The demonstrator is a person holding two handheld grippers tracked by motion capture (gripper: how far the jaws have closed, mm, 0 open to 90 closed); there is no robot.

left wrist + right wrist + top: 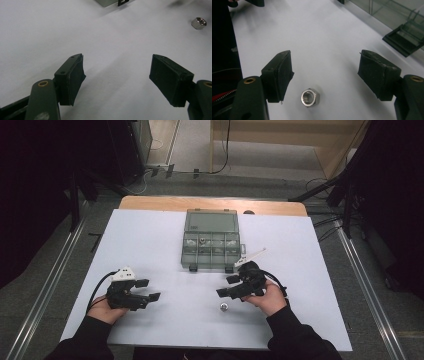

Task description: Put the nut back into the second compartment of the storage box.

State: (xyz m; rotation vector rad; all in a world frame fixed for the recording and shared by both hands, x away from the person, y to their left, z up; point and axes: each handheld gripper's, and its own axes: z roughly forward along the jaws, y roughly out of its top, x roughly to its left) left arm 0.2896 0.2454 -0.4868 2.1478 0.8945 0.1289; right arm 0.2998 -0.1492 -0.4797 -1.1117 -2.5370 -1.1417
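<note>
Below, shiny steel hex nut, matte white table, translucent compartment box.

Person wears dark long sleeves reaching to both wrists. Left gripper: black body, white plate on top, black cable trailing from it. Right gripper: black body, rounded housing, black cable looped behind. Jaw arms are dark green with brass-coloured pivot bushings; black rubbery pads show frayed, worn edges.

steel hex nut on white table between wide-apart hand-held gripper jaws
</note>
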